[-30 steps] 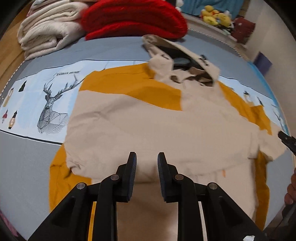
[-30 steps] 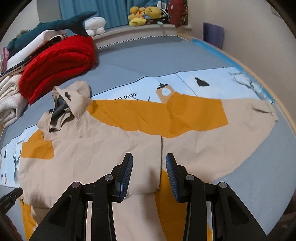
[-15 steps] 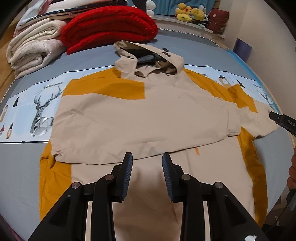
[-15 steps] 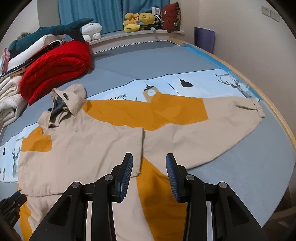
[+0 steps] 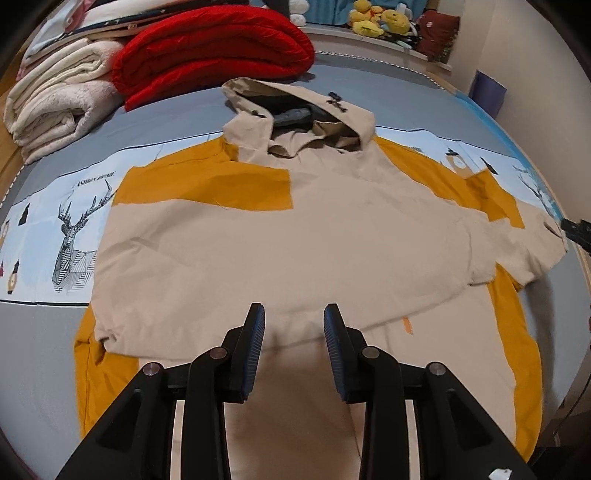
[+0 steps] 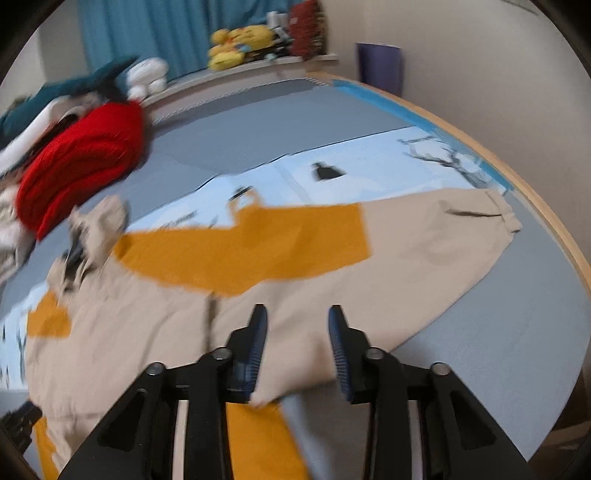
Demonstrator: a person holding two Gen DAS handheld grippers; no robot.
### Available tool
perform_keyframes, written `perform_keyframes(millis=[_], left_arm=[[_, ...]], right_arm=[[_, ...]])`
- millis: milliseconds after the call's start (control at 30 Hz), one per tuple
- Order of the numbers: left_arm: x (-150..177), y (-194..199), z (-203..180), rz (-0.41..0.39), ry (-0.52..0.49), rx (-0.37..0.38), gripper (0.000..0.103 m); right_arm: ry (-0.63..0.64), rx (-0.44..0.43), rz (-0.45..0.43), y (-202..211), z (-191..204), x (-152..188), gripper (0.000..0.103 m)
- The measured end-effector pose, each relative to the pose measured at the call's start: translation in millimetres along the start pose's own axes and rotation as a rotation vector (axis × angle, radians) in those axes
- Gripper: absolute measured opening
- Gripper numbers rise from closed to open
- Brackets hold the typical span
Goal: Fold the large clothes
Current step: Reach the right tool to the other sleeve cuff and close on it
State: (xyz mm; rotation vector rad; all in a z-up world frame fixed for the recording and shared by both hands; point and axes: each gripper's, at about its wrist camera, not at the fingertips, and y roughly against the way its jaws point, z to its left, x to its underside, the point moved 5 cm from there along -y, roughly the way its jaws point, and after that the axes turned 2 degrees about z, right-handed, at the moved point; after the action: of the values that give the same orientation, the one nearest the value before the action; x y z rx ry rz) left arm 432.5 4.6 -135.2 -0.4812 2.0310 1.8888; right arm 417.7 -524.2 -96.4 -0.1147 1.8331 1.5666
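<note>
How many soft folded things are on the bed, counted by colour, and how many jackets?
Red folded blanket: 1
Cream folded blanket: 1
Beige and mustard hooded jacket: 1
Total: 3

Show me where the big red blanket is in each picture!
Left wrist view: red blanket at the top, left of centre, behind the jacket's hood.
Right wrist view: red blanket at the left edge, blurred.
Shared landmark: the yellow plush toys on the far ledge.
</note>
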Motion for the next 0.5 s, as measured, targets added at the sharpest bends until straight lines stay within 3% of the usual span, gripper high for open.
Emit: perform_keyframes(millis=[167, 300, 500], left_arm=[[-8, -18, 11, 0.028, 0.032, -0.005, 0.03], [-13, -26, 12, 0.036, 0.027, -0.008, 0.03], [-18, -37, 12, 0.048, 0.032, -0.009, 0.03]], right_arm=[[-0.118, 0.052, 0.019, -33, -77, -24, 0.028], [-0.228, 0.075, 0.07, -62, -136, -26, 0.029], [-0.298, 0.089, 0.08, -91, -200, -25, 0.029]])
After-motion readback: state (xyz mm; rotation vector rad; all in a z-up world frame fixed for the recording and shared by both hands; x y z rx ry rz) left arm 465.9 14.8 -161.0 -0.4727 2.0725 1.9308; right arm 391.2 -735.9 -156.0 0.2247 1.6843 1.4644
